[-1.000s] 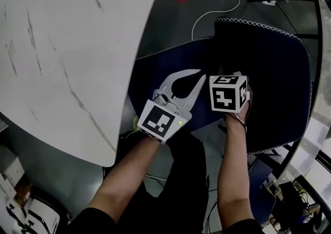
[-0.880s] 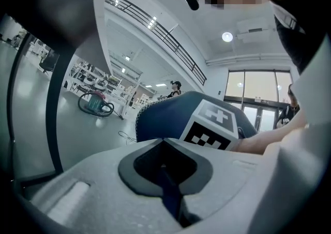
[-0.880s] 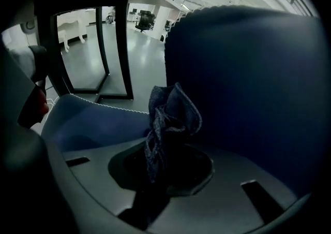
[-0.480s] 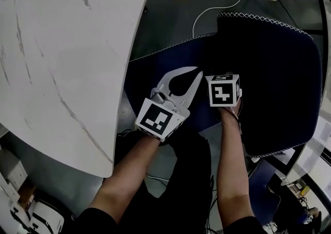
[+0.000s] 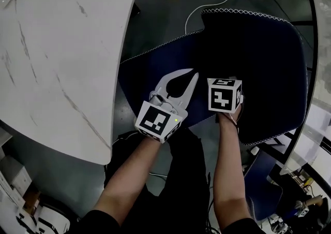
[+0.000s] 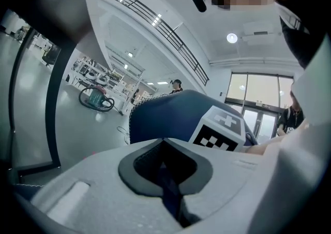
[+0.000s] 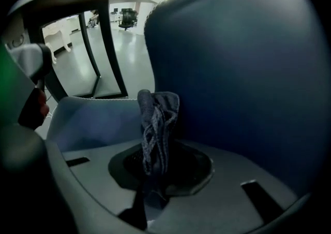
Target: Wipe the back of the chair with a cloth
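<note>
**A thin grip on the cloth, and a chair that may not hold its place**

The right gripper [image 7: 155, 151] pinches a bunched grey cloth [image 7: 159, 111]. The cloth stands up past the jaw tips, just beside the broad dark blue back of the chair [image 5: 269, 62]. Whether the cloth already touches the fabric cannot be told. The left gripper [image 5: 191, 78] has its jaws pressed together and lies over the lighter blue part of the chair, close beside the right one. A dark sliver shows in the seam of its jaws, but nothing is clearly clamped there.

The main risk is the cloth. It is held as a narrow twist, so a hard drag across rough upholstery could pull it out of the jaws. It could also fold over, leaving bare jaw to scrape the back. A bunch this narrow also wipes only a thin stripe, so patches are likely to be missed.

The second risk is the chair shifting. If the left gripper is only resting and not bracing, a push from the right could turn or slide the chair toward the white table [image 5: 62, 62]. The two grippers are close enough that a sideways stroke could knock them together.
</note>
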Action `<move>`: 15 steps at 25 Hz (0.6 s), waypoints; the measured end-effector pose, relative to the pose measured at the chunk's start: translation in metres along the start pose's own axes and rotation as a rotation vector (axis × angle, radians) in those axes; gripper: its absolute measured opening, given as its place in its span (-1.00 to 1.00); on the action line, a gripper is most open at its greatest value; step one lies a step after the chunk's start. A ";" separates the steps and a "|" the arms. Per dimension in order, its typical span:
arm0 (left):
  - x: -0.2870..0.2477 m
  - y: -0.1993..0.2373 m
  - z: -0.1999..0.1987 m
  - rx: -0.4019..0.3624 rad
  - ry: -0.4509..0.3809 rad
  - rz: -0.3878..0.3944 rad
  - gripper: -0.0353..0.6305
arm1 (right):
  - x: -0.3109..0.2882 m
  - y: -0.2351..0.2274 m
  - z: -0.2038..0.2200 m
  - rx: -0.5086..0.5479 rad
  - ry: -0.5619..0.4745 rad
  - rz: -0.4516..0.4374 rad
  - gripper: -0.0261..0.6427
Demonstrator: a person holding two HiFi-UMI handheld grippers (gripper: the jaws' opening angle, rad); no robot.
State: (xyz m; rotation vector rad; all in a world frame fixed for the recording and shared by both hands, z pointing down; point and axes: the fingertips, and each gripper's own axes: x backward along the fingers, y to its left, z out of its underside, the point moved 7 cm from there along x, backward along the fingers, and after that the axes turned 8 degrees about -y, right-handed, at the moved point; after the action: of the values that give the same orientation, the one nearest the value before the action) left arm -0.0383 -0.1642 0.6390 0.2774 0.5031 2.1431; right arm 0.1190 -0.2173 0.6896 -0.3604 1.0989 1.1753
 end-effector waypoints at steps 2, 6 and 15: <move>0.000 -0.008 -0.007 0.004 0.005 0.003 -0.87 | 0.013 -0.009 -0.001 -0.021 -0.003 0.005 -0.70; -0.006 -0.026 -0.022 0.002 0.007 0.026 -0.87 | 0.037 -0.025 -0.006 -0.052 -0.013 0.013 -0.70; -0.013 -0.062 -0.054 -0.007 0.024 0.069 -0.87 | 0.085 -0.056 -0.023 -0.086 -0.030 0.023 -0.69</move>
State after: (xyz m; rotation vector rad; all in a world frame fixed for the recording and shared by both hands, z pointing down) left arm -0.0055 -0.1562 0.5628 0.2692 0.5064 2.2175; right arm 0.1538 -0.2091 0.5916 -0.3961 1.0315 1.2470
